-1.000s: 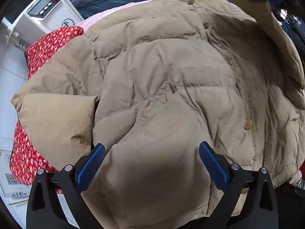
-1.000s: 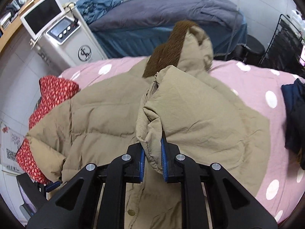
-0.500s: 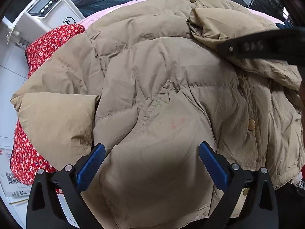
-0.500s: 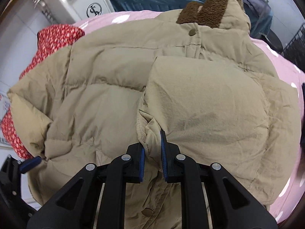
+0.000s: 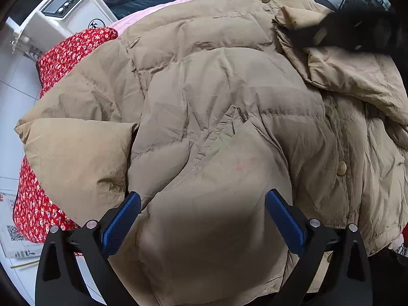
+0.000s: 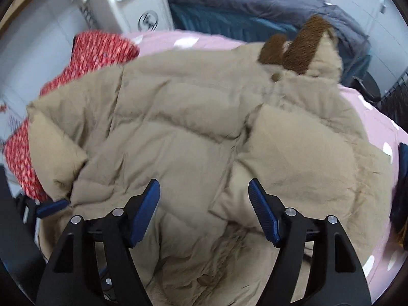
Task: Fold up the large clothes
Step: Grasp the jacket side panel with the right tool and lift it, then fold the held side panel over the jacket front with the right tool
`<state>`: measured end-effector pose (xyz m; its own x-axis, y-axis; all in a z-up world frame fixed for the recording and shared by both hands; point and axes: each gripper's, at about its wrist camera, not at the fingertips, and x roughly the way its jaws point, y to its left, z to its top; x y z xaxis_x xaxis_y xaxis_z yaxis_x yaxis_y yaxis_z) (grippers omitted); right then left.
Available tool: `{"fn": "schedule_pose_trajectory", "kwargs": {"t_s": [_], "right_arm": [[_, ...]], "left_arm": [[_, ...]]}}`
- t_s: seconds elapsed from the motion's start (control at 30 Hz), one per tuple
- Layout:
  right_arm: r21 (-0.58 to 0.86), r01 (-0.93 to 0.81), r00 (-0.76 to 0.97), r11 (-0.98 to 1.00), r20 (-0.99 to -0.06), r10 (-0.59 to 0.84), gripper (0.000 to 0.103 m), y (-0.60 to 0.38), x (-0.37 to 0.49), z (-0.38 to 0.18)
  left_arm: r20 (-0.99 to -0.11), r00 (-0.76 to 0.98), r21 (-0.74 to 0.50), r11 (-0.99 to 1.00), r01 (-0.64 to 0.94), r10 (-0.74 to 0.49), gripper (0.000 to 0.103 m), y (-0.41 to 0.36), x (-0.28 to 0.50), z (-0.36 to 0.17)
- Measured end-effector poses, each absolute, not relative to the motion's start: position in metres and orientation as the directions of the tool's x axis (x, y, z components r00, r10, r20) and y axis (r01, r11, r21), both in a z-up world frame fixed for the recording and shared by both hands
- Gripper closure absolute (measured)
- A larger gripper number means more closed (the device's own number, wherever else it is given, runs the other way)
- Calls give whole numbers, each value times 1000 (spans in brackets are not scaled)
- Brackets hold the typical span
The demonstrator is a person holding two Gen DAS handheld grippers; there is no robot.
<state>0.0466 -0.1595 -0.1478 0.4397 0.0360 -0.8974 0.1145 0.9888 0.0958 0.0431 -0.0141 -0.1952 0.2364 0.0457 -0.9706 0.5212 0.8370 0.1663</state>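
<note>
A tan puffer jacket [image 5: 216, 97] with a brown fleece collar [image 6: 295, 48] lies front up on the bed. Its right sleeve [image 6: 293, 153] is folded in across the chest, and the other sleeve [image 5: 74, 153] sticks out to the left. My right gripper [image 6: 204, 183] hovers just off the sleeve's cuff end; its jaws are opening, the pads grip nothing, and only jacket fabric lies below the gap. In the left wrist view it is a dark blur [image 5: 357, 33] over the folded sleeve [image 5: 352, 74]. My left gripper [image 5: 201, 196] stands open above the jacket's lower front panel.
A red floral garment [image 5: 71, 51] lies under the jacket's left side. A white machine with a control panel [image 5: 66, 7] stands past the bed's far left corner. The pink dotted bedspread [image 6: 377, 117] shows at right, with a dark garment [image 6: 403, 178] at its edge. Dark blue bedding [image 6: 242, 12] lies behind.
My right gripper carried the sleeve down and across onto the jacket's front, then let go of it and opened. The left gripper has stayed where it was.
</note>
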Motion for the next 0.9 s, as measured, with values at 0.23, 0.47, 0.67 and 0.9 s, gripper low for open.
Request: {"fn": "schedule_pose_trajectory", "kwargs": {"t_s": [0.23, 0.47, 0.67, 0.9], "right_arm": [[123, 383, 507, 916, -857, -96, 31, -242, 16, -129], [94, 556, 388, 826, -908, -158, 31, -301, -10, -162], [62, 507, 329, 860, -936, -126, 26, -294, -11, -191], [-159, 328, 179, 931, -957, -227, 15, -263, 9, -248]], "left_arm": [[-970, 240, 166, 825, 540, 38, 6, -20, 40, -195], [-969, 246, 175, 802, 572, 36, 6, -30, 34, -195], [-970, 239, 177, 803, 569, 45, 6, -28, 32, -198], [-967, 249, 185, 817, 546, 52, 6, -22, 34, -195]]}}
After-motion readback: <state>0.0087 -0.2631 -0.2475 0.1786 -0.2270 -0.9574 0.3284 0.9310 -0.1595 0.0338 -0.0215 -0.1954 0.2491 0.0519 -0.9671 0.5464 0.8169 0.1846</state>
